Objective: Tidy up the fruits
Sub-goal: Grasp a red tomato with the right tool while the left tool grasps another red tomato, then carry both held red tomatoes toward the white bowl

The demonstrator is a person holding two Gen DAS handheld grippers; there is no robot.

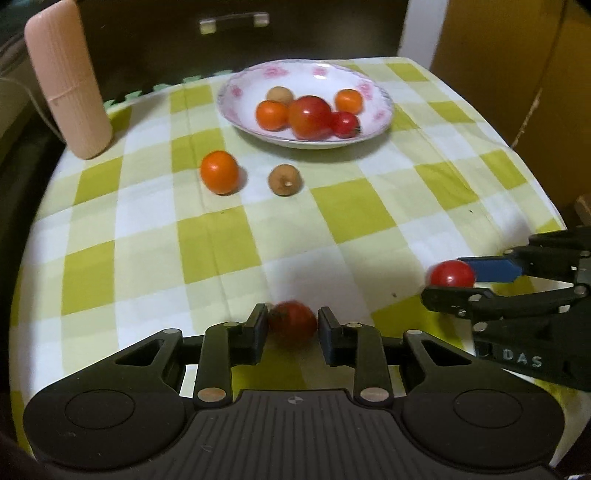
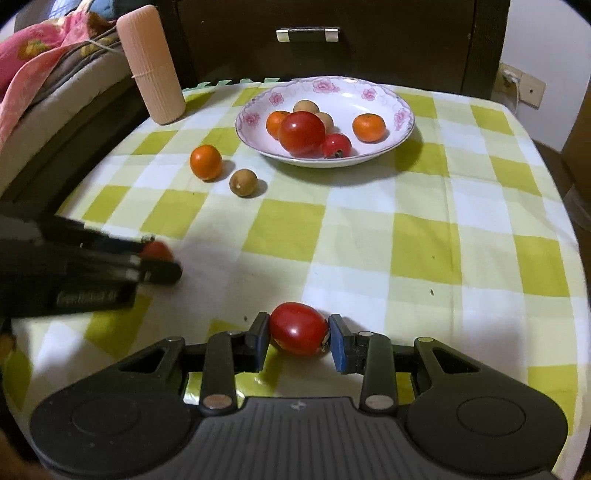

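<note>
My left gripper [image 1: 291,326] is shut on a small red tomato [image 1: 292,323] low over the checked cloth. My right gripper [image 2: 298,332] is shut on another red tomato [image 2: 298,328]; in the left wrist view that gripper [image 1: 452,282] enters from the right with its tomato [image 1: 451,274]. In the right wrist view the left gripper [image 2: 159,258] shows at the left with its tomato [image 2: 157,251] partly hidden. A white flowered plate [image 1: 365,79] [image 2: 402,101] at the far side holds several fruits. On the cloth lie an orange [image 1: 219,171] [image 2: 206,162] and a brown longan [image 1: 284,180] [image 2: 243,182].
A tall pink ribbed container [image 1: 66,81] [image 2: 155,64] stands at the far left corner of the table [image 1: 461,166]. A dark drawer front with a metal handle [image 2: 307,34] is behind it. Bedding [image 2: 40,51] lies to the left; a cardboard box [image 1: 517,55] stands at the right.
</note>
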